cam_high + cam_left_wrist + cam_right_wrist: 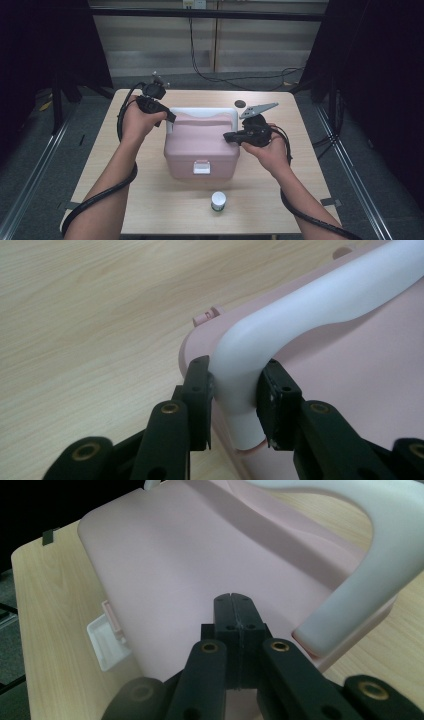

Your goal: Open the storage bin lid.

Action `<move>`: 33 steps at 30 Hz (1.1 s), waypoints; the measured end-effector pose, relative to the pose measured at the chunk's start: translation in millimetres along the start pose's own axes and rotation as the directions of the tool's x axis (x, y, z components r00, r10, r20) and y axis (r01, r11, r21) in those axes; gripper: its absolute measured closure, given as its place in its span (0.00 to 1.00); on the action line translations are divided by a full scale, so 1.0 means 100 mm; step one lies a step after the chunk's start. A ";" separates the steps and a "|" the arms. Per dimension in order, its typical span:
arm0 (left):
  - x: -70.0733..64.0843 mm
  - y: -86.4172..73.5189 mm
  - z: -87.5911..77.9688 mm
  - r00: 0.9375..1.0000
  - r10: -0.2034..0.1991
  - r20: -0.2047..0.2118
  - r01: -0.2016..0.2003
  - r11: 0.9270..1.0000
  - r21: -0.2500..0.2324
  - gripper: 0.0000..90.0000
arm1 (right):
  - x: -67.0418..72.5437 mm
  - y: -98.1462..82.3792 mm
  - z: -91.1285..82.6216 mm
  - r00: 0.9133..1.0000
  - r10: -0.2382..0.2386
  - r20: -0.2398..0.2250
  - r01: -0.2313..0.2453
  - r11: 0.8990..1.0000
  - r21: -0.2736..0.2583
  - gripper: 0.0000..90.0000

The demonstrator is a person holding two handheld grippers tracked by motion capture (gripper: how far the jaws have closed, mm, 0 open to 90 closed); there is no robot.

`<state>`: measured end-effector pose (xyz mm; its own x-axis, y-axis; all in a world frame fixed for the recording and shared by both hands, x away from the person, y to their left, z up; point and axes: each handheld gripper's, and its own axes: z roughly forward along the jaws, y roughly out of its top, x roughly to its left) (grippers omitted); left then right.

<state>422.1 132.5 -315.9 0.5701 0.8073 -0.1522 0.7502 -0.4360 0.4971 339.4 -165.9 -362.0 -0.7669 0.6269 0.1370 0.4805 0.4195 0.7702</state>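
Note:
A pink plastic box with a white handle and a white front latch stands mid-table. My left gripper is at the box's back left corner, its jaws shut on the handle's curved end, one jaw on each side of it. The pink lid lies beneath. My right gripper rests over the lid's right side with both jaws pressed together and nothing between them. In the right gripper view the shut gripper lies on the lid, with the handle to its right and the latch at left.
A small white-capped jar stands near the table's front edge, in front of the box. A dark round disc lies on the wooden table behind the box. Black curtains flank both sides, and cables run across the floor beyond.

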 end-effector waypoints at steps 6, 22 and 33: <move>-0.01 0.02 -0.01 1.000 0.001 -0.005 -0.001 1.000 0.014 0.77 | 0.00 0.02 -0.01 1.000 -0.007 0.000 0.007 1.000 0.012 1.00; -0.05 0.09 -0.15 1.000 0.023 -0.003 -0.023 1.000 0.014 0.77 | -0.12 -0.05 -0.34 0.999 -0.027 0.036 0.027 1.000 0.009 1.00; -0.03 0.14 -0.22 1.000 0.025 0.006 -0.025 1.000 -0.004 0.77 | -0.31 -0.26 -0.54 0.997 0.014 0.074 -0.017 0.999 0.039 1.00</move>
<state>423.8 133.0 -289.4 0.5905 0.7940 -0.1445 0.7344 -0.4544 0.5041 328.5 -231.6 -352.6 -0.7263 0.6799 0.1012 0.5096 0.4337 0.7431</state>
